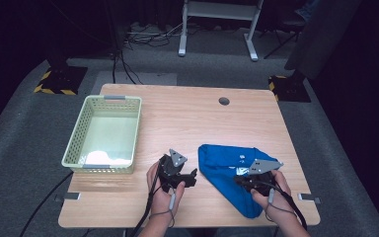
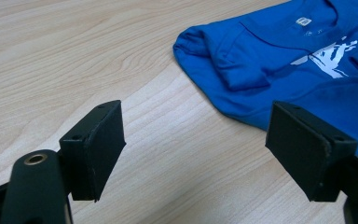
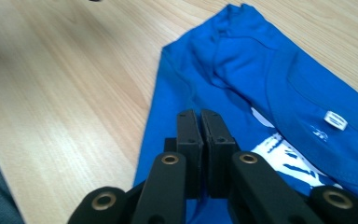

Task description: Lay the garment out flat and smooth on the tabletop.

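Right gripper (image 3: 200, 116) jaws pressed together over blue shirt (image 3: 270, 88), grip on cloth unclear, left gripper (image 2: 193, 140) wide, empty

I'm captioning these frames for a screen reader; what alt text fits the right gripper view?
The right gripper, its two black jaws shut together, hangs over a folded blue T-shirt with white print and a small white neck label, lying on a light wooden table. Whether the pads pinch any cloth cannot be told.

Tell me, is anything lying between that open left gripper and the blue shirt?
Nothing visible. Between the left gripper, jaws wide apart, and the blue shirt there is just bare wooden table. The basket sits off to the other side.
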Demonstrator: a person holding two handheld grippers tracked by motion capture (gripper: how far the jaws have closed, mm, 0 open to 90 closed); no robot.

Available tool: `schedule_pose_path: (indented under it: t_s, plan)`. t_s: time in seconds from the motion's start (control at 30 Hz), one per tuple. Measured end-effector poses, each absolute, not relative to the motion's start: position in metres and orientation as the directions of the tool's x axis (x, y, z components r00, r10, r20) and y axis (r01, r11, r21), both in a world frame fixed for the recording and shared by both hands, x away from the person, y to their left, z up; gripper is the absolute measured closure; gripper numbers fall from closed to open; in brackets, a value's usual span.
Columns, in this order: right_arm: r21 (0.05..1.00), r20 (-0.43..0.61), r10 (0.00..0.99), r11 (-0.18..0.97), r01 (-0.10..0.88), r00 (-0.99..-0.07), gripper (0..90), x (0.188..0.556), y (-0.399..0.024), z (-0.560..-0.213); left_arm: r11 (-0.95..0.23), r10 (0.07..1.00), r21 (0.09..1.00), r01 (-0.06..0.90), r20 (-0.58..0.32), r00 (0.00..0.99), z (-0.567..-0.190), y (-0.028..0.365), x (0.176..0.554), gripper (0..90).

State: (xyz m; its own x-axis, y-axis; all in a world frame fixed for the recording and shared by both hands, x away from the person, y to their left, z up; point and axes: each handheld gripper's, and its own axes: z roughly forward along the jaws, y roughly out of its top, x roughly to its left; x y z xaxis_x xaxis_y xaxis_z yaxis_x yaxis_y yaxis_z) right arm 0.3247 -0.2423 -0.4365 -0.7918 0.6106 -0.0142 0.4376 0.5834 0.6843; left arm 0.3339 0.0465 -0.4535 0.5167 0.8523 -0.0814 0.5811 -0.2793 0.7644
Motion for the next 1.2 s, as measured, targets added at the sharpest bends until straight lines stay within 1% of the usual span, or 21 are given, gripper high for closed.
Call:
schedule_pose_path:
  t_s: [0.57, 0.97, 1.0, 1.03, 1.07, 1.13, 1.17, 1.2]
  plan:
    - [0.689, -0.022, 0.557, 0.61, 0.391, -0.83, 87.1, 0.303, -0.226, -0.427, -0.283, 0.841, 0.768, 0.574, -0.089, 0.534, -0.451, 0.04, 0.335, 19.2]
    - [0.669, -0.005, 0.498, 0.646, 0.367, -0.867, 87.0, 0.292, -0.208, -0.433, -0.288, 0.839, 0.764, 0.577, -0.089, 0.537, -0.452, 0.038, 0.335, 19.1]
    - [0.668, 0.001, 0.488, 0.649, 0.364, -0.873, 86.1, 0.291, -0.207, -0.434, -0.289, 0.837, 0.766, 0.575, -0.089, 0.539, -0.452, 0.037, 0.335, 19.1]
    - [0.669, 0.013, 0.476, 0.649, 0.362, -0.879, 81.7, 0.29, -0.205, -0.435, -0.29, 0.837, 0.765, 0.575, -0.089, 0.54, -0.452, 0.037, 0.335, 19.1]
    - [0.667, 0.034, 0.459, 0.652, 0.362, -0.888, 73.2, 0.289, -0.203, -0.436, -0.291, 0.836, 0.765, 0.575, -0.088, 0.541, -0.452, 0.037, 0.334, 19.1]
    - [0.67, 0.088, 0.431, 0.642, 0.373, -0.898, 62.4, 0.288, -0.201, -0.438, -0.291, 0.836, 0.764, 0.576, -0.09, 0.541, -0.452, 0.037, 0.335, 19.1]
    - [0.68, 0.089, 0.439, 0.629, 0.376, -0.894, 59.6, 0.288, -0.202, -0.438, -0.29, 0.836, 0.764, 0.576, -0.09, 0.541, -0.452, 0.037, 0.335, 19.1]
    - [0.683, 0.081, 0.448, 0.626, 0.377, -0.89, 58.8, 0.289, -0.205, -0.438, -0.289, 0.837, 0.765, 0.576, -0.09, 0.54, -0.452, 0.037, 0.334, 19.1]
